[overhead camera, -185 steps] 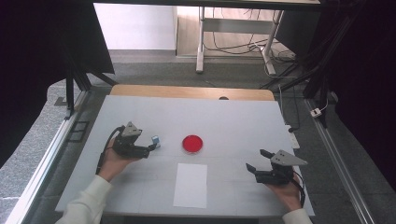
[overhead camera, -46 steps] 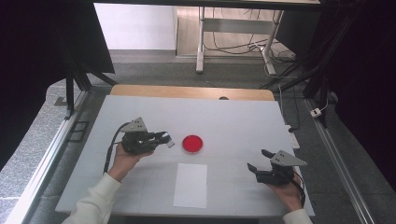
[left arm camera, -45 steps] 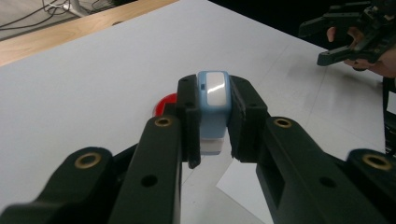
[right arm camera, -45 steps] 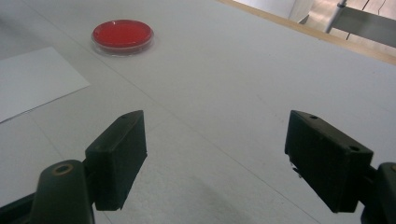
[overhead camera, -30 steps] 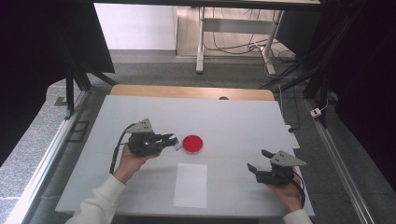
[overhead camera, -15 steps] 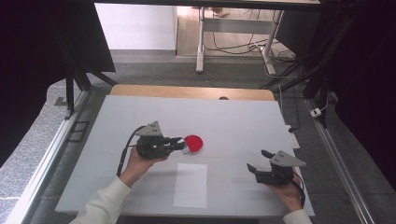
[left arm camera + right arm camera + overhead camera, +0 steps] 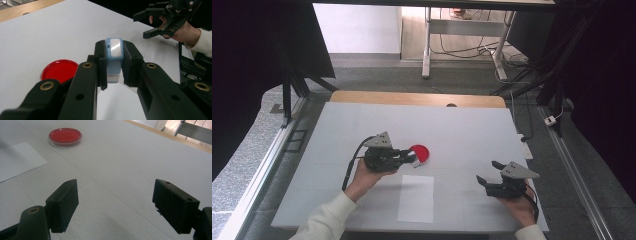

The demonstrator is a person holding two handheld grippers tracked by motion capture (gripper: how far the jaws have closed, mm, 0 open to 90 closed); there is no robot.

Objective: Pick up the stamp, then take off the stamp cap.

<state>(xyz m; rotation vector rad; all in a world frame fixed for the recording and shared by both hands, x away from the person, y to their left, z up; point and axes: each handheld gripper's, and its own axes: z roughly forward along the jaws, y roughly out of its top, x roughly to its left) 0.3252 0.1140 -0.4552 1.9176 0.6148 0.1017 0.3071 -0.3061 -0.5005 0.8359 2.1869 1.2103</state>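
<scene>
My left gripper (image 7: 411,157) (image 7: 113,65) is shut on a small light-blue and white block (image 7: 114,58), held above the table. Its tip sits at the left edge of a round red dish (image 7: 419,152) (image 7: 59,70) in the high view. The dish (image 7: 65,136) also lies far left in the right gripper view. My right gripper (image 7: 488,172) (image 7: 115,203) is open with nothing between its jaws, low over the table at the front right. That gripper (image 7: 150,23) also appears at the top right of the left gripper view.
A white sheet of paper (image 7: 416,197) (image 7: 16,160) lies near the front edge, between the two hands. The white tabletop (image 7: 472,125) has a wooden strip along its far edge (image 7: 417,98). Metal rails and floor cables flank the table.
My left gripper, still holding the blue block, has moved right across the table until its tip reached the red dish. The right gripper has stayed put.
</scene>
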